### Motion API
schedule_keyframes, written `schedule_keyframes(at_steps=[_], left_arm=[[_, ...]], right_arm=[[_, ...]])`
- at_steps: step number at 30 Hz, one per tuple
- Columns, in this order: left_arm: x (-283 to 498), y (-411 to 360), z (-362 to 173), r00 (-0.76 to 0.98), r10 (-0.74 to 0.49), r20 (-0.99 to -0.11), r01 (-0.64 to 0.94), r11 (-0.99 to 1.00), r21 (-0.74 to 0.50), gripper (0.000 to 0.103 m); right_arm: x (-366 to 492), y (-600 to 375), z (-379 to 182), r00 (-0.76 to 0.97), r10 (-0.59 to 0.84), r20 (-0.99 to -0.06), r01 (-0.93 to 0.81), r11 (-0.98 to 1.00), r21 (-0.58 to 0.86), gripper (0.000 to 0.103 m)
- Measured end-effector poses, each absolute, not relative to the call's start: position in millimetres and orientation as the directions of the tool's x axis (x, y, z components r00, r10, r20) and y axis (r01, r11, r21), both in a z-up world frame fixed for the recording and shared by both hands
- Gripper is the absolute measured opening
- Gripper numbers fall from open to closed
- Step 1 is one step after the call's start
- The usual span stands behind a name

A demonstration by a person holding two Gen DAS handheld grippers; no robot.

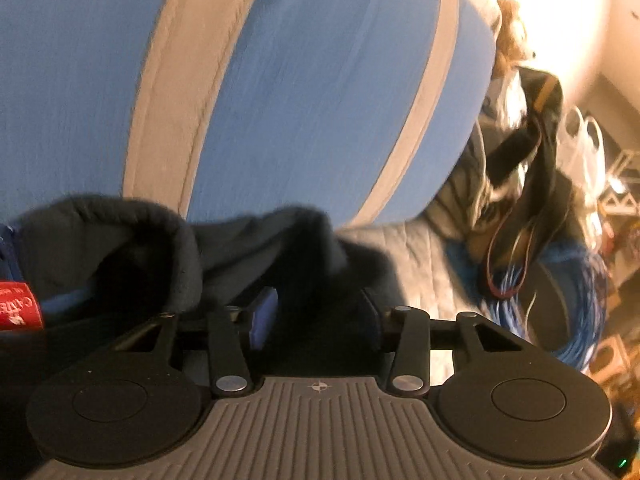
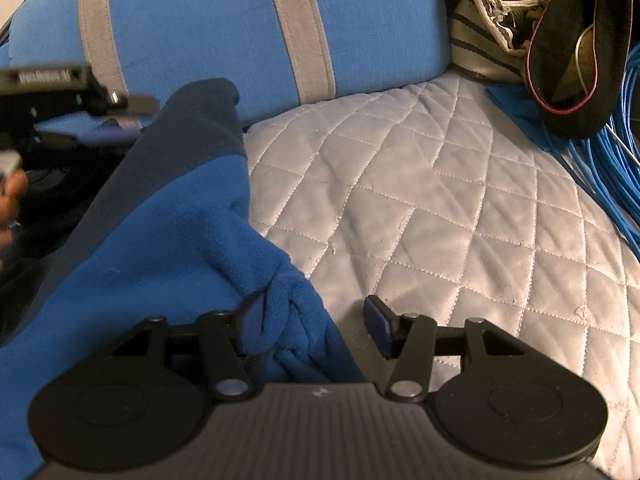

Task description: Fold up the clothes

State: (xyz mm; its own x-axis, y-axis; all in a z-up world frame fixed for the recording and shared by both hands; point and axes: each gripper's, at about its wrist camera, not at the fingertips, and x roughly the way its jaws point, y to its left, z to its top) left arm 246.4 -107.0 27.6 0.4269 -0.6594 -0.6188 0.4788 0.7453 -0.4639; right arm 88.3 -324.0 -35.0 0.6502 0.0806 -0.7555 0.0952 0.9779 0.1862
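A blue fleece garment (image 2: 160, 240) with a navy part (image 2: 188, 128) lies on the left of a grey quilted cover (image 2: 420, 200). My right gripper (image 2: 316, 316) stands open over its near corner; the left pad (image 2: 252, 320) touches the fleece and the right pad (image 2: 378, 322) is off it, over the quilt. In the left wrist view my left gripper (image 1: 316, 312) has its jaws apart, with bunched navy fabric (image 1: 304, 256) lying between them. The left gripper (image 2: 132, 118) shows blurred in the right wrist view at the garment's far left, with a hand (image 2: 10, 200) behind it.
A big blue cushion with grey stripes (image 2: 224, 28) stands along the back. At the right lie a coil of blue cable (image 2: 608, 168), a black item with red trim (image 2: 576, 80) and striped cloth (image 2: 476, 40). A red tag (image 1: 18, 306) shows at the left edge.
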Motion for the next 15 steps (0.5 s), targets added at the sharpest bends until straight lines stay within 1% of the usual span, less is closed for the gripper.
schedule_keyframes(at_steps=[4,6,7,8,9,12,15], left_arm=[[247.8,-106.1,13.9,0.384,-0.701,-0.601,0.507,0.704,-0.497,0.044],[249.6,-106.3,6.8,0.363,-0.718,-0.594,0.508,0.686,-0.52,0.041],[249.2,-105.5,3.3,0.355,-0.726,-0.589,0.502,0.679,-0.536,0.031],[248.7,-104.7,0.1,0.348,-0.733,-0.584,0.496,0.673,-0.549,0.002],[246.7,-104.2,0.8,0.371,-0.716,-0.592,0.488,0.692,-0.532,0.003],[241.5,-97.5,9.6,0.451,-0.655,-0.606,0.451,0.753,-0.479,0.002],[237.1,-83.3,29.4,0.513,-0.621,-0.593,0.439,0.783,-0.44,0.002]], right_arm=[[88.0,-323.8,-35.5,0.651,0.079,-0.755,0.095,0.978,0.184,0.067],[88.3,-323.3,-35.9,0.652,0.078,-0.755,0.093,0.979,0.182,0.067],[88.6,-323.2,-36.0,0.652,0.078,-0.754,0.092,0.979,0.18,0.067],[89.1,-322.9,-36.3,0.652,0.077,-0.754,0.09,0.98,0.178,0.067],[89.3,-322.5,-36.6,0.653,0.076,-0.754,0.088,0.981,0.175,0.067],[89.8,-322.0,-37.0,0.652,0.072,-0.754,0.088,0.981,0.17,0.067],[89.8,-322.3,-37.3,0.653,0.073,-0.754,0.087,0.982,0.17,0.067]])
